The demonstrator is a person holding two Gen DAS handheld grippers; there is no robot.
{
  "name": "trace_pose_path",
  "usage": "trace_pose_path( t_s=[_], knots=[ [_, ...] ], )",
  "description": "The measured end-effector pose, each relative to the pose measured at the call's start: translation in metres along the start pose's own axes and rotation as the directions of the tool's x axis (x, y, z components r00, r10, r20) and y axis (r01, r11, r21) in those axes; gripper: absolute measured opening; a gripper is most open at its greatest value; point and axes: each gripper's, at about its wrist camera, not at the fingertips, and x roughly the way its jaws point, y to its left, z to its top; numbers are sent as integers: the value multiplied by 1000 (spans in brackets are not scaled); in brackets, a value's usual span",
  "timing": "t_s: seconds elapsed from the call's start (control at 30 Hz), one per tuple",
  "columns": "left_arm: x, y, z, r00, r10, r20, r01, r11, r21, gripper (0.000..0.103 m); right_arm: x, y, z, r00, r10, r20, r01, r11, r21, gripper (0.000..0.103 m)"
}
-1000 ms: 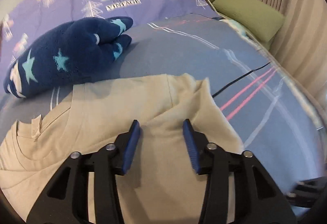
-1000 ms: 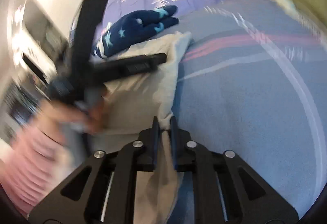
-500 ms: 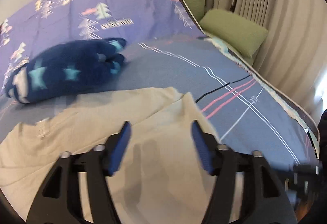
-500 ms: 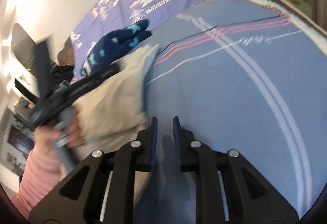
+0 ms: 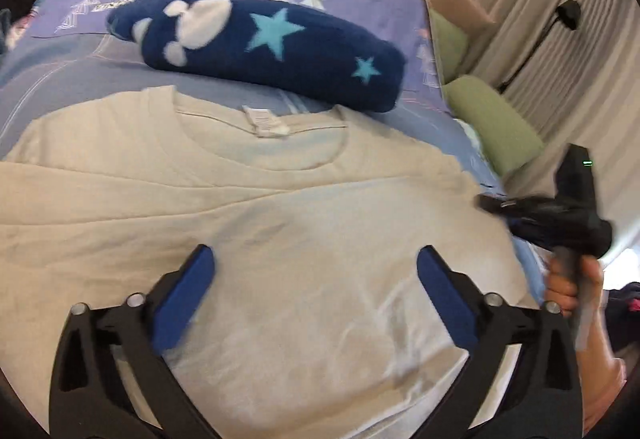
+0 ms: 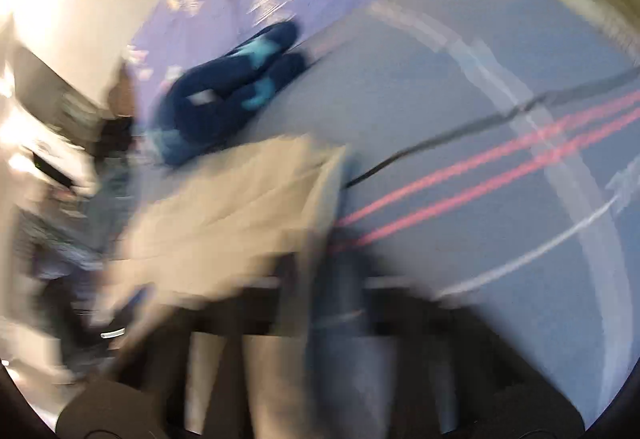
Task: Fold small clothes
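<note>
A beige T-shirt (image 5: 280, 223) lies flat on the bed, collar and white label (image 5: 264, 121) at the far side. My left gripper (image 5: 314, 291) is wide open and empty, hovering over the shirt's middle. My right gripper shows in the left wrist view (image 5: 560, 211), held in a hand at the shirt's right edge. The right wrist view is badly blurred: the shirt (image 6: 240, 207) shows at the left, and my right gripper's own fingers are a dark smear, so I cannot tell how its jaws stand.
A rolled navy fleece with stars (image 5: 272, 43) lies just beyond the collar; it also shows in the right wrist view (image 6: 232, 95). Green pillows (image 5: 492, 123) and curtains (image 5: 560, 39) are at the right. The striped blue bedspread (image 6: 480, 159) extends right of the shirt.
My left gripper opened wider and swung to face the shirt's collar. My right gripper let go of the shirt edge and moved fast; its view is now blurred.
</note>
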Motion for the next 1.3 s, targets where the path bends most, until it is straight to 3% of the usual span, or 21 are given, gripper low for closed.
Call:
trace_pose_path(
  t_s=[0.13, 0.23, 0.33, 0.4, 0.43, 0.47, 0.5, 0.57, 0.63, 0.7, 0.77, 0.87, 0.9, 0.93, 0.97, 1.0, 1.03, 1.1, 1.13, 1.17, 1.3],
  knots=[
    [7, -10, -1, 999, 50, -19, -49, 998, 42, 102, 1, -28, -2, 993, 119, 22, -121, 984, 134, 1],
    [11, -16, -1, 995, 99, -29, -97, 992, 80, 102, -3, -21, -2, 997, 74, 28, -76, 993, 94, 0],
    [11, -14, 0, 993, 112, -28, -109, 990, 91, 102, -27, -7, -6, 999, -4, 42, 1, 998, 56, 7],
    [7, -9, 0, 995, 99, -26, -97, 992, 79, 102, -41, 6, -15, 998, 59, 5, -59, 998, 9, 32],
    [7, -8, 0, 995, 94, -25, -92, 993, 75, 102, -43, 10, -19, 998, 69, -10, -69, 998, -6, 54],
    [6, -8, 0, 995, 94, -25, -92, 993, 75, 102, -41, 17, -27, 997, 59, -50, -61, 997, -48, 53],
    [6, -8, 0, 995, 96, -27, -94, 993, 77, 102, -35, 23, -35, 996, -8, -87, -2, 993, -114, 45],
    [7, -10, -1, 994, 105, -29, -102, 991, 85, 102, -25, 24, -48, 984, -166, -57, 150, 964, -218, 0],
    [7, -10, -1, 994, 108, -29, -105, 991, 87, 102, -29, 18, -52, 971, -239, 14, 236, 945, -228, 0],
    [6, -9, -1, 995, 97, -22, -95, 992, 79, 102, -42, 11, -50, 970, -243, 32, 245, 960, -132, 3],
    [4, -6, 0, 997, 74, -13, -73, 995, 61, 102, -59, 21, -49, 984, -165, 71, 173, 976, -131, 6],
    [0, -1, -1, 999, 42, 3, -42, 999, 35, 102, -78, 54, -48, 993, -56, 101, 79, 968, -240, 8],
    [-2, 0, -1, 999, 32, 10, -33, 999, 28, 102, -76, 67, -47, 995, -38, 97, 64, 957, -283, 11],
    [-3, 1, -1, 1000, 26, 16, -26, 999, 23, 102, -74, 78, -48, 996, -26, 88, 53, 944, -325, 22],
    [-4, 1, -1, 1000, 24, 19, -24, 1000, 20, 102, -63, 92, -48, 997, -37, 70, 60, 928, -367, 30],
    [-4, 1, -1, 999, 23, 24, -24, 1000, 16, 102, -56, 94, -51, 996, -62, 56, 79, 918, -389, 30],
    [-6, 1, -2, 999, 27, 29, -27, 1000, 10, 102, -37, 93, -53, 989, -145, 41, 149, 900, -410, 30],
    [-16, 2, -2, 993, 98, 61, -97, 995, -20, 101, -5, 79, -57, 954, -298, 25, 278, 855, -437, 40],
    [-23, 3, -1, 988, 134, 73, -133, 991, -25, 100, -5, 67, -63, 967, -242, 79, 251, 861, -443, 46],
    [-35, 5, 2, 978, 193, 75, -193, 981, 0, 99, -9, 61, -61, 973, -223, 64, 229, 878, -421, 46],
    [-89, 32, -7, 925, 358, 127, -368, 928, 62, 96, -37, 49, -62, 961, -267, 66, 274, 908, -317, 46]
  ],
)
